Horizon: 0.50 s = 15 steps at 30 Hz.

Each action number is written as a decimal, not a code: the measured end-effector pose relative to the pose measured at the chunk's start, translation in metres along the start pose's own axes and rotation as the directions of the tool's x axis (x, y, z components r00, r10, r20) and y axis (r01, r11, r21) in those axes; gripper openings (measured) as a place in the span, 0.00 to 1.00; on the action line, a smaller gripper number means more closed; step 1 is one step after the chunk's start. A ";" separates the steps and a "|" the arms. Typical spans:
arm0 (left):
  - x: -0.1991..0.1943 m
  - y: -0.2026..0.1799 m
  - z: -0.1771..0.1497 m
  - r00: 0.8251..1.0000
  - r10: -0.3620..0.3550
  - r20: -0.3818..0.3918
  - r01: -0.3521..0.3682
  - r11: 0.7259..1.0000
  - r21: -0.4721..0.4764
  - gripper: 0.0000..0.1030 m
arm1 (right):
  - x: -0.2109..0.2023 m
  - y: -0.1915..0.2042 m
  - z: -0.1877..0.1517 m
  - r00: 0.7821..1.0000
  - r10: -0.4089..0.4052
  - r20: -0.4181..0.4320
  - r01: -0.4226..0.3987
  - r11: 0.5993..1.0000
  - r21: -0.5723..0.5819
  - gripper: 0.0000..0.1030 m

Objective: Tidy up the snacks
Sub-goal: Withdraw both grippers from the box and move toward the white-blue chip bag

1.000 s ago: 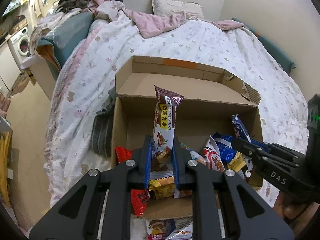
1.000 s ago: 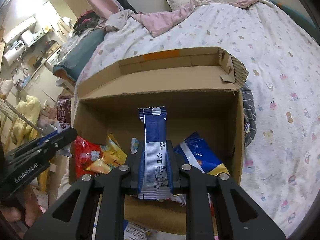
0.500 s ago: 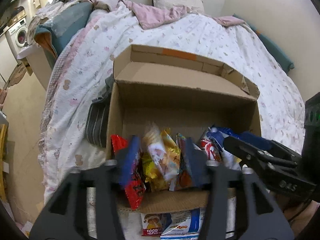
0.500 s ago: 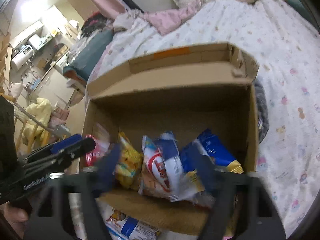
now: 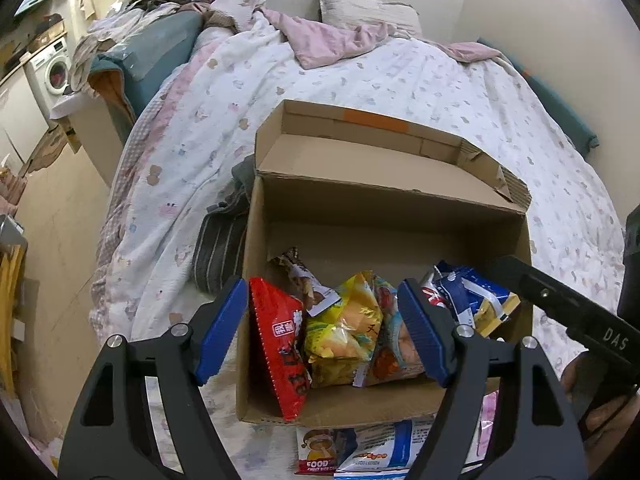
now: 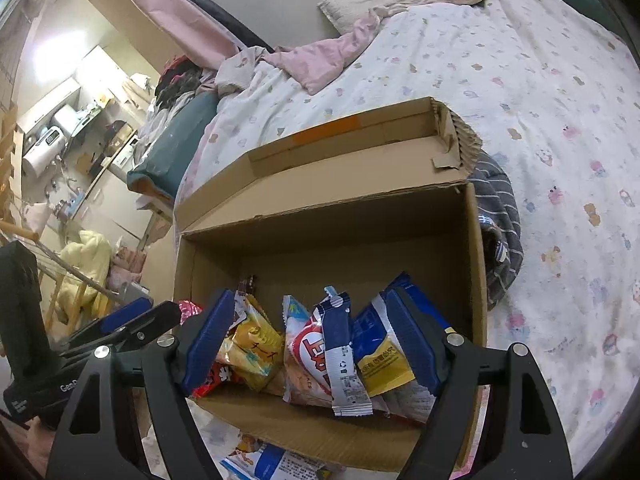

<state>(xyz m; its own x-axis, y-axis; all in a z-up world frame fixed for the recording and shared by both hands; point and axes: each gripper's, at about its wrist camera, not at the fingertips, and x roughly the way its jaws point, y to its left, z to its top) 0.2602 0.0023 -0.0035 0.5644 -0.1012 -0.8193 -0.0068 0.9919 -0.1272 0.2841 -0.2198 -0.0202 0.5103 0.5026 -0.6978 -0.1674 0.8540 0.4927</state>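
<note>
Left wrist view: the left gripper (image 5: 324, 332) hangs over the near edge of the cardboard box (image 5: 400, 216), its blue pads spread apart and its jaws opening with nothing pinched between them. Behind and between them, in the lower middle of the frame, snack packets stand in the box: a red packet (image 5: 280, 344) at the box's left wall, a yellow packet (image 5: 344, 332) beside it, a brown wrapper (image 5: 300, 280) behind. At the right edge the right gripper (image 5: 560, 300) reaches in above blue packets (image 5: 468, 292).

Right wrist view shows the right gripper (image 6: 316, 340) with its jaws wide apart and gripping nothing; a blue-and-white wrapper (image 6: 340, 348) leans loose in the box between the pads, touching neither. The box sits on a patterned bedspread (image 6: 540, 100). More packets (image 5: 360, 452) lie outside the box, at the bottom of the frame.
</note>
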 end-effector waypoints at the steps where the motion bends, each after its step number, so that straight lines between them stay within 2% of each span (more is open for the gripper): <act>1: 0.000 0.000 0.000 1.000 -0.002 0.001 0.002 1.000 -0.001 0.72 | 0.000 0.000 0.000 1.000 -0.001 0.000 0.001 1.000 -0.001 0.79; 15: 0.002 -0.002 -0.002 1.000 0.016 -0.001 -0.016 1.000 0.014 0.72 | -0.002 0.000 -0.001 1.000 -0.007 -0.001 0.007 1.000 -0.008 0.79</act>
<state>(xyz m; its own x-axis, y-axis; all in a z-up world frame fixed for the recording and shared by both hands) 0.2599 -0.0003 -0.0059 0.5632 -0.0850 -0.8219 -0.0043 0.9944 -0.1057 0.2819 -0.2201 -0.0196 0.5107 0.4964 -0.7020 -0.1700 0.8587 0.4835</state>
